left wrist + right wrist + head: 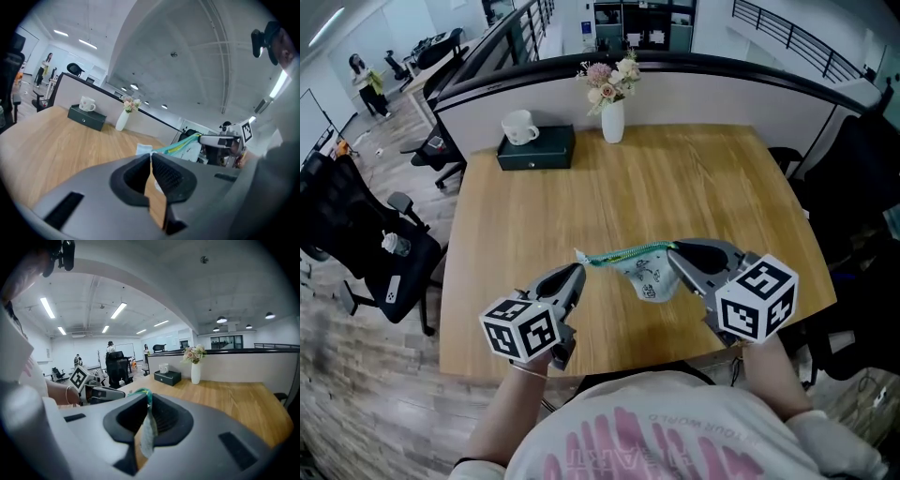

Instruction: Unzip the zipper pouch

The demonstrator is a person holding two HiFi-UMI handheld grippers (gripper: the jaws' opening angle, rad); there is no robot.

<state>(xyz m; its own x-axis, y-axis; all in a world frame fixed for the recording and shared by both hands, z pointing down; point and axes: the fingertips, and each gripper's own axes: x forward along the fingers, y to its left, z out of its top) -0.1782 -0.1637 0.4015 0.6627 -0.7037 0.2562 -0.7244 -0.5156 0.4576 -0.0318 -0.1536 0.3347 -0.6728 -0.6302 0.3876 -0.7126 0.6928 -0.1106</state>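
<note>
A white printed zipper pouch (pixel 649 278) with a green zipper (pixel 630 253) hangs stretched between my two grippers, just above the wooden table (pixel 675 187). My right gripper (pixel 673 252) is shut on its right end; in the right gripper view white fabric and green zipper tape (pixel 147 427) are pinched between the pads. My left gripper (pixel 579 267) meets the pouch's white left end (pixel 579 254), with the jaws nearly together at its tips (pixel 151 155). In the left gripper view the pouch (pixel 186 149) runs across to the right gripper (pixel 213 140).
At the table's far edge stand a white vase of flowers (pixel 613 114) and a dark box (pixel 536 150) with a white mug (pixel 519 127) on it. A low partition runs behind them. A black office chair (pixel 366 253) stands left of the table.
</note>
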